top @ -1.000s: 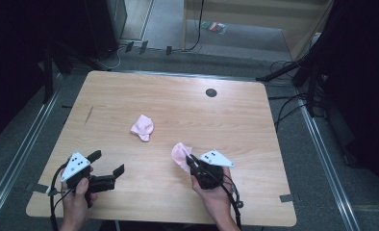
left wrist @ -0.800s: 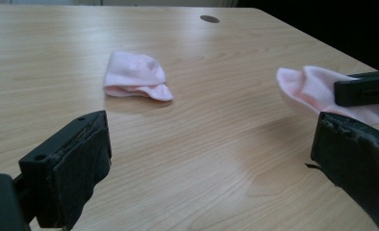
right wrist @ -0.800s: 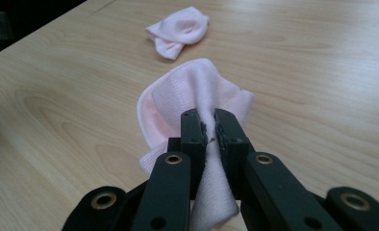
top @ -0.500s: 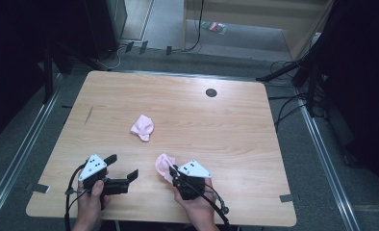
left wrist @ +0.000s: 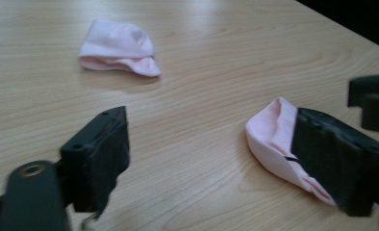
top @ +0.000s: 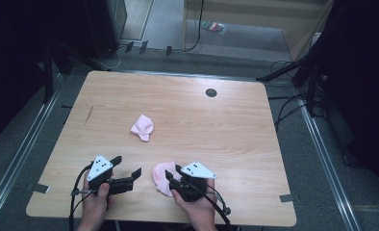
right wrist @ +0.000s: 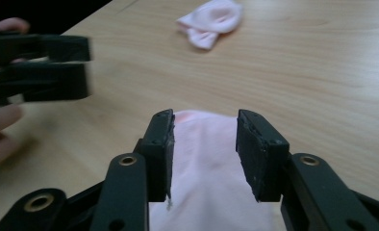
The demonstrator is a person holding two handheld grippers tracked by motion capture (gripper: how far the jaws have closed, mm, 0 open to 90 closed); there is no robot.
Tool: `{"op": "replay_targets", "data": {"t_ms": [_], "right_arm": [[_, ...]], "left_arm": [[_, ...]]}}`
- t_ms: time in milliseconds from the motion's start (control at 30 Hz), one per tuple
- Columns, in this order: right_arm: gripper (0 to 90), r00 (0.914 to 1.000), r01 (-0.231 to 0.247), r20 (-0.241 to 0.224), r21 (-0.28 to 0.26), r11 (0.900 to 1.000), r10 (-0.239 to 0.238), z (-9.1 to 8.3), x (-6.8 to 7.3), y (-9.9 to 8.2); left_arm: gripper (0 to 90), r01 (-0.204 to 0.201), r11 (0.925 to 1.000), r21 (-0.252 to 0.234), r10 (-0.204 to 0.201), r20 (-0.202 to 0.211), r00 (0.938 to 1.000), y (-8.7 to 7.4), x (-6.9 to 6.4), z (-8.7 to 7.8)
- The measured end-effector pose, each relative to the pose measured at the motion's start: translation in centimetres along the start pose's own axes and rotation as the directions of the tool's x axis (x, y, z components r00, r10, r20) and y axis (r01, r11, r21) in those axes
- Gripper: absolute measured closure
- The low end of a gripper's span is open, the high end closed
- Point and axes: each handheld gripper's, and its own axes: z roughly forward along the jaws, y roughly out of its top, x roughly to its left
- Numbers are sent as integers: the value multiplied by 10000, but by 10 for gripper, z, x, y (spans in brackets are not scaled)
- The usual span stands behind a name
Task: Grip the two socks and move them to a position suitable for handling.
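Two small pink socks lie on the wooden table (top: 235, 130). One sock (top: 143, 127) (left wrist: 118, 48) (right wrist: 211, 21) rests loose near the middle. The other sock (top: 159, 179) (right wrist: 204, 163) (left wrist: 271, 139) sits near the front edge. My right gripper (top: 173, 172) (right wrist: 204, 125) is shut on it, and pink cloth fills the narrow gap between its jaws. To the left, my left gripper (top: 126, 166) (left wrist: 209, 118) stands wide open over bare wood, a short way from that sock. Its own right jaw hides part of the sock in the left gripper view.
A dark round hole (top: 210, 92) is set in the table at the back. The front edge runs just under both hands. Cables (top: 293, 103) and metal rails (top: 322, 144) lie on the floor beside the table. In the right gripper view the left gripper (right wrist: 84, 67) is close at the left.
My right gripper has moved left and toward the front edge, bringing the pink sock with it. My left gripper has moved right, closer to that sock. The middle sock has not moved.
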Motion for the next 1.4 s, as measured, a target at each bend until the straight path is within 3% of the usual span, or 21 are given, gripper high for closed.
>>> {"op": "replay_targets", "data": {"t_ms": [67, 200, 233, 267, 333, 467, 533, 700, 800, 900, 933, 1067, 1133, 1267, 1400], "right_arm": [[614, 9992, 198, -359, 267, 9994, -188, 0, 8, -5], [615, 9917, 1101, -787, 1041, 9885, -1022, 8, 30, -23], [601, 9880, 1442, -732, 1229, 9819, -1359, 13, 37, -29], [601, 9880, 1442, -732, 1229, 9819, -1359, 13, 37, -29], [619, 9829, 1835, -409, 1319, 9741, -1796, 16, 41, -32], [804, 9748, 2188, 111, 1462, 9647, -2228, 20, 42, -34], [895, 9763, 2110, 167, 1489, 9661, -2158, 20, 39, -34], [900, 9877, 1563, -37, 926, 9834, -1566, 9, 32, -27], [900, 9872, 1583, 58, 695, 9849, -1591, 3, 30, -23], [701, 9851, 1717, -102, 934, 9807, -1715, 7, 33, -25], [651, 9813, 1922, -84, 1104, 9751, -1924, 13, 35, -29], [602, 9779, 2072, -3, 1301, 9696, -2089, 21, 38, -33], [626, 9730, 2240, 214, 1519, 9627, -2298, 25, 39, -35], [793, 9631, 2477, 663, 1611, 9554, -2609, 25, 40, -35], [874, 9764, 2014, 469, 1522, 9676, -2107, 22, 33, -34]], "left_arm": [[156, 15, 10000, 15, -15, 346, 9994, 0, -1, 1], [230, -206, 9997, 125, 201, 411, 9990, 0, -9, 3], [249, -239, 9995, 195, 230, 469, 9986, 0, -11, 4], [249, -265, 9994, 226, 254, 489, 9985, 0, -11, 5], [281, -254, 9992, 296, 238, 514, 9984, -1, -13, 6], [306, -164, 9990, 414, 140, 576, 9982, -1, -13, 8], [329, -198, 9986, 487, 173, 508, 9986, -1, -14, 10], [387, 7, 9978, 657, -55, 728, 9973, -2, -17, 17], [384, -2, 9974, 721, -57, 805, 9967, -1, -19, 21], [389, 27, 9972, 752, -89, 820, 9966, -1, -20, 22], [408, 40, 9973, 740, -98, 789, 9968, -1, -20, 22], [430, 109, 9973, 730, -163, 737, 9971, 0, -19, 22], [444, 147, 9968, 781, -208, 776, 9968, -1, -18, 22], [451, 96, 9964, 846, -176, 948, 9953, -1, -21, 24], [444, 96, 9964, 845, -185, 1059, 9942, 1, -24, 27]]}}
